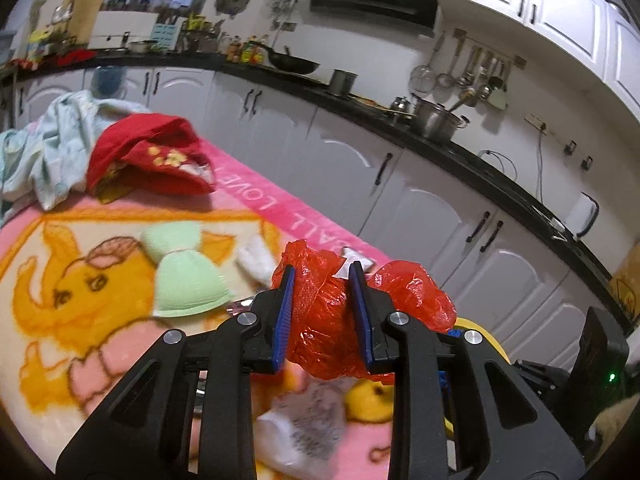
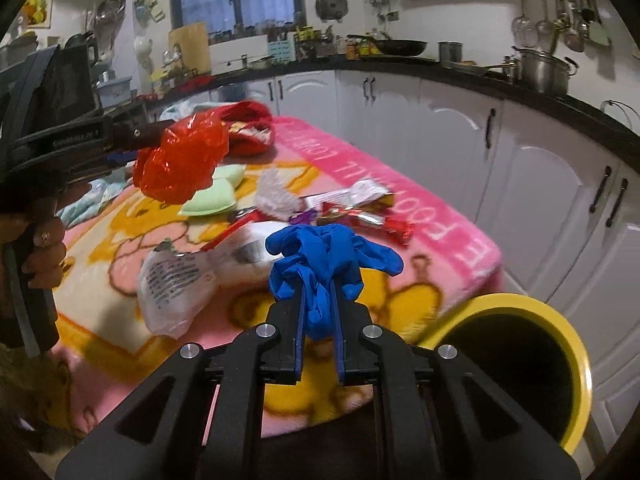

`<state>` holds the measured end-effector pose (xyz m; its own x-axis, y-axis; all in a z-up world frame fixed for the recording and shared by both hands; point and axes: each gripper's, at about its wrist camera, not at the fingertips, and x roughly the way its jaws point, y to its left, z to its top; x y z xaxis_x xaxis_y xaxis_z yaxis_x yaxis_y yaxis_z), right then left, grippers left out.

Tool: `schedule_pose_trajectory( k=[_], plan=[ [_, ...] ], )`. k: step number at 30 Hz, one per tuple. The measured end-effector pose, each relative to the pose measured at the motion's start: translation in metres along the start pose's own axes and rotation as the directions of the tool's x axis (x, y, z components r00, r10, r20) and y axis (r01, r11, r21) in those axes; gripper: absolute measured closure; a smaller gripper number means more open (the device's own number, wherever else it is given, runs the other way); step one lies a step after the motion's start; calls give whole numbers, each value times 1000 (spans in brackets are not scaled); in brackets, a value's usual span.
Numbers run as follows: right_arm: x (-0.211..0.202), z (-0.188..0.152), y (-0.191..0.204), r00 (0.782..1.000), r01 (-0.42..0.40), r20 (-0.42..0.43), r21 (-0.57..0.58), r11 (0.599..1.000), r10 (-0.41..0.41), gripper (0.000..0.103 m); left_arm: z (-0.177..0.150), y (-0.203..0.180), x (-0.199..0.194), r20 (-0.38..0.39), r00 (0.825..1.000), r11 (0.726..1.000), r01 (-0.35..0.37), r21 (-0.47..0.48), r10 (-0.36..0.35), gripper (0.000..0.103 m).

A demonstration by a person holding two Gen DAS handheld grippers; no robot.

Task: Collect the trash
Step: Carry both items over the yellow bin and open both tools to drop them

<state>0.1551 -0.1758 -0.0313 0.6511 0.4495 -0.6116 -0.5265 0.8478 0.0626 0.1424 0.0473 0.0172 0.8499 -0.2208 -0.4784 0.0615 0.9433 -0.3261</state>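
My left gripper [image 1: 322, 272] is shut on a crumpled red plastic bag [image 1: 336, 320] and holds it above the pink blanket [image 1: 80, 300]. The bag also shows in the right wrist view [image 2: 180, 160], held up at the left. My right gripper [image 2: 318, 286] is shut on a bunched blue rubber glove [image 2: 324, 256], held above the blanket's front edge. A yellow-rimmed bin [image 2: 576, 344] stands open at the lower right, beside the table. A clear printed wrapper [image 2: 172, 288], a white tissue [image 2: 276, 192] and shiny candy wrappers [image 2: 360, 212] lie on the blanket.
A green sponge-like pad [image 1: 184, 280], a red cloth [image 1: 148, 152] and a pale towel [image 1: 52, 148] lie on the blanket. White cabinets [image 2: 440, 128] with a black counter holding pots run along the back and right.
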Motion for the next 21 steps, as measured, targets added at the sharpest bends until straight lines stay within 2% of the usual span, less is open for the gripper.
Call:
schedule_pose_trajectory(
  k=[14, 21],
  plan=[
    [-44, -14, -57, 992, 119, 43, 74, 990, -122, 92, -13, -75, 33, -25, 998, 994, 64, 87, -62, 83],
    [-56, -24, -82, 984, 165, 39, 133, 977, -171, 92, -20, -107, 51, -54, 994, 989, 95, 111, -90, 83]
  ],
)
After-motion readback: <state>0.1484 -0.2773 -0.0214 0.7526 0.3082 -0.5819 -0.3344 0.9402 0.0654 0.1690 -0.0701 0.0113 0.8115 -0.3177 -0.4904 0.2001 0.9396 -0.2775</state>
